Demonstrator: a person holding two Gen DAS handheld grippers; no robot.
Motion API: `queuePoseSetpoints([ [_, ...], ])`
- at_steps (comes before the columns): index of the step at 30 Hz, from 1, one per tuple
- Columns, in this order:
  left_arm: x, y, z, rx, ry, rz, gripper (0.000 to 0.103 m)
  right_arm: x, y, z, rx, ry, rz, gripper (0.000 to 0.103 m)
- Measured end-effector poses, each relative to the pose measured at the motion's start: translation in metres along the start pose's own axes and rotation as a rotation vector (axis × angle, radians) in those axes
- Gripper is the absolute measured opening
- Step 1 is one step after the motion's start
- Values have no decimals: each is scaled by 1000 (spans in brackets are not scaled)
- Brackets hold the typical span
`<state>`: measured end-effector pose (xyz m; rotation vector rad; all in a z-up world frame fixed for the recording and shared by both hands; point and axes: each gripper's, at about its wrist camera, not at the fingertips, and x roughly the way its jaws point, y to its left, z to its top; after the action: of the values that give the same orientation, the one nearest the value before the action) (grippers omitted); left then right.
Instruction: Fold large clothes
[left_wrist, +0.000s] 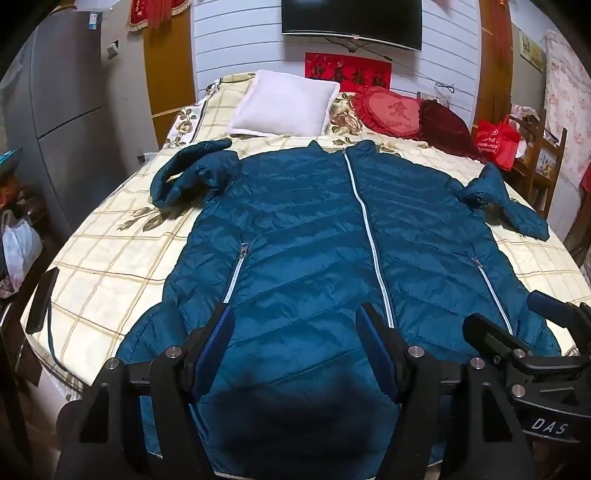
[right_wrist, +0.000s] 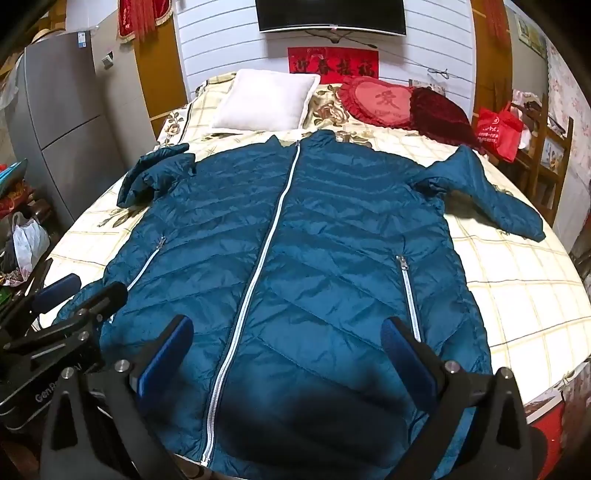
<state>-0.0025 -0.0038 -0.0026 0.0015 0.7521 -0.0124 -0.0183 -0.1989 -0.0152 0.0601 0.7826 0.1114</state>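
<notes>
A teal quilted puffer jacket (left_wrist: 317, 229) lies front-up and zipped on the bed, collar toward the pillows, hem at the near edge; it also shows in the right wrist view (right_wrist: 295, 229). Its left sleeve (left_wrist: 192, 170) is bunched and folded back; its right sleeve (right_wrist: 491, 195) stretches out to the right. My left gripper (left_wrist: 295, 317) is open above the hem, left of the white zipper (left_wrist: 369, 229). My right gripper (right_wrist: 288, 328) is open above the hem, straddling the zipper (right_wrist: 266, 243). Each gripper shows at the edge of the other's view, the right (left_wrist: 517, 325) and the left (right_wrist: 74, 291).
The bed has a cream plaid floral sheet (left_wrist: 110, 266). A white pillow (left_wrist: 284, 103), a red heart cushion (left_wrist: 391, 114) and a dark red cushion (left_wrist: 447, 129) lie at the head. A grey fridge (left_wrist: 62, 110) stands left. A wooden rack with a red bag (left_wrist: 498, 140) stands right.
</notes>
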Motion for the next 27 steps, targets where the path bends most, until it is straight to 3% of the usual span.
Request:
queuePoseSetpoints([
  [27,2,0,-5,-9,-21,25,81,11,3,-2,20,12,-44,103],
])
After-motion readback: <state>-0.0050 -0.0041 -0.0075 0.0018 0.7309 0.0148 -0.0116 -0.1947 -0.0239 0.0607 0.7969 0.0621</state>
